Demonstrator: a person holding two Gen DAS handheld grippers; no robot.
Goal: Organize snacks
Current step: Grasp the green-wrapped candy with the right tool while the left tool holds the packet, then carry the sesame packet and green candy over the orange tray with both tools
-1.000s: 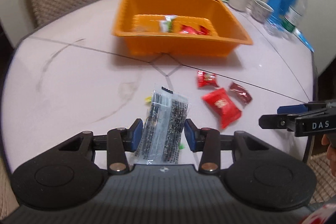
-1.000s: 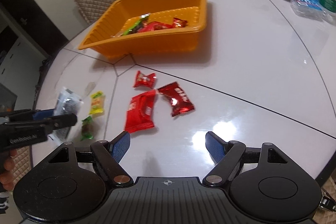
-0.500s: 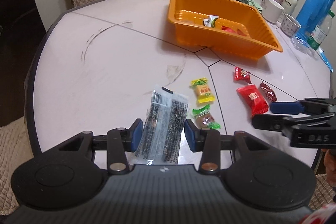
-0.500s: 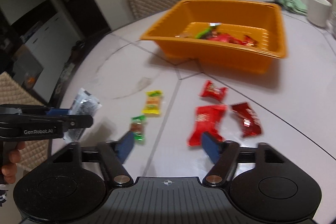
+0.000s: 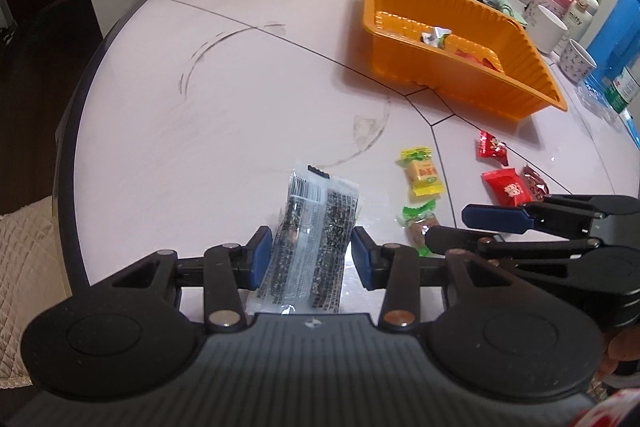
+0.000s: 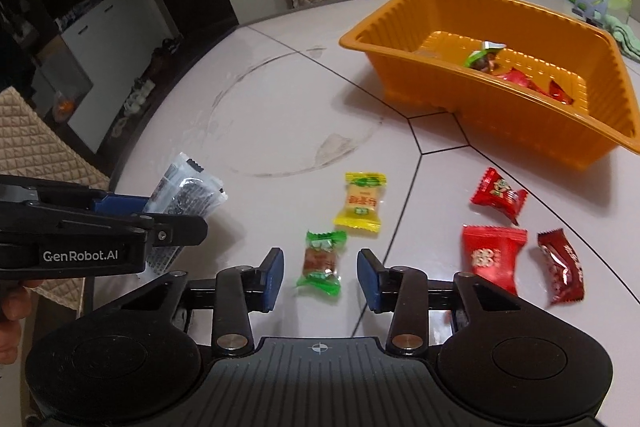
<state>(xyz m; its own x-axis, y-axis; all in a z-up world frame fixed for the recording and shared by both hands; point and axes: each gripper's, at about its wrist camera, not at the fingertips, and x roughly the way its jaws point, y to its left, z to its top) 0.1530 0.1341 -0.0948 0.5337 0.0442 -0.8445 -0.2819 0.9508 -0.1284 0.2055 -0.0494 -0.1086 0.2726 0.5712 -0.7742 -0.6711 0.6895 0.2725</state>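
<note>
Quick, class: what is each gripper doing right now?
Left gripper: shut on the black-and-clear packet.
Right gripper: jaws closing around the green-wrapped candy.

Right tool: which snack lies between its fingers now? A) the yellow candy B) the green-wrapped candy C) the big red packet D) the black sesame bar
B: in the right wrist view the green-wrapped candy lies on the table between the closing fingers of the right tool, which do not yet touch it.

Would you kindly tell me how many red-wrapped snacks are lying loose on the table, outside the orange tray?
3, clustered on the white table: small bright red candy nearest the tray, large red packet below it, dark red candy rightmost. None seem hidden.
</note>
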